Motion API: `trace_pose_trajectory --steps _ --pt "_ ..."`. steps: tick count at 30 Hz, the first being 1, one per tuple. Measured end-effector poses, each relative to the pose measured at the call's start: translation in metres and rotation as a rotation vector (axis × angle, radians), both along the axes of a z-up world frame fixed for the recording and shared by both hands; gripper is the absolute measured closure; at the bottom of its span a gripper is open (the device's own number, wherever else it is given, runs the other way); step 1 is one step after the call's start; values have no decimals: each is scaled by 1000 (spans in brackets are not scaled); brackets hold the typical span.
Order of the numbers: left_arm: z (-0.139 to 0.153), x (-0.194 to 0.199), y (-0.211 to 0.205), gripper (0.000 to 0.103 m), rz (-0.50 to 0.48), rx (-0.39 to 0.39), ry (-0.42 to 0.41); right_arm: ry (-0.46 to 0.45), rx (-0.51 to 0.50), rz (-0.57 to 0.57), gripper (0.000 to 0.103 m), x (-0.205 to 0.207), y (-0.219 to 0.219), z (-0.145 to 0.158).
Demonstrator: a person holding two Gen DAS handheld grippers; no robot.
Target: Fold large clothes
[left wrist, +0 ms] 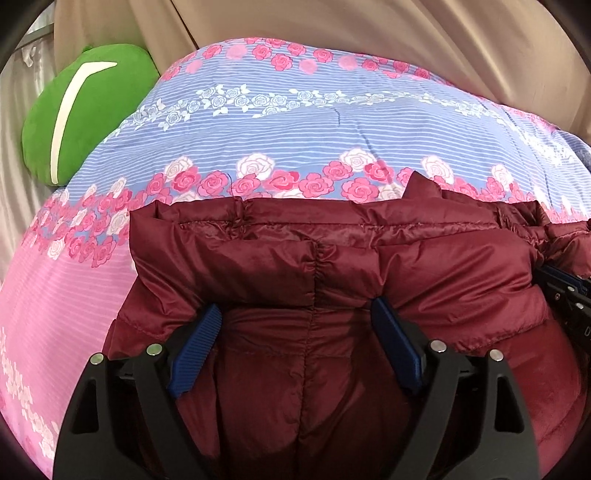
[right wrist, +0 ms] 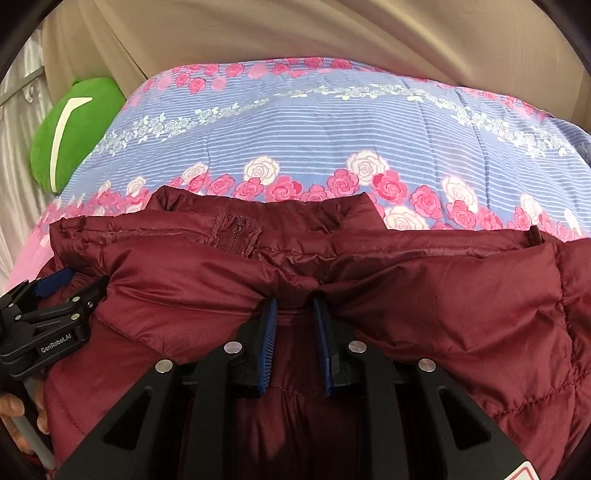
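A dark red puffer jacket lies on a floral quilt; it also fills the lower part of the right wrist view. My left gripper stands wide open, its blue pads resting against a folded layer of the jacket. My right gripper has its jaws close together on a fold of the jacket; the pad tips are tucked under the fabric. The left gripper's body shows at the left of the right wrist view, and the right gripper's body shows at the right edge of the left wrist view.
The blue and pink rose-patterned quilt covers the bed beyond the jacket. A green cushion with a white stripe lies at the far left. Beige curtains hang behind the bed. A hand holds the left gripper's handle.
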State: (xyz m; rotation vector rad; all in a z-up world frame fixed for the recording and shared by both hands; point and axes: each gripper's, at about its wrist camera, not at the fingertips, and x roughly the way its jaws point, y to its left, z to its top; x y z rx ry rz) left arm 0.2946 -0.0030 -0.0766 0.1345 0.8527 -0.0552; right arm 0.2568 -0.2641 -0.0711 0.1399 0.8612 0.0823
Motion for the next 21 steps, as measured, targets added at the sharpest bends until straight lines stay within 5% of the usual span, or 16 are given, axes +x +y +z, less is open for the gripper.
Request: trace_pose_trajectory --steps 5,9,13,17,21 --pt "1 -4 -1 21 1 25 -11 -15 56 -49 79 -28 -5 19" --pt "2 -8 0 21 4 30 -14 -46 -1 -88 77 -76 -9 32" --pt "3 -11 2 21 8 27 -16 -35 -32 -205 74 -123 -44 24" --pt "3 -15 0 21 6 38 -21 -16 11 -217 75 -146 -59 8" --pt "9 -27 2 21 25 43 -27 -26 31 -223 71 -155 -52 23"
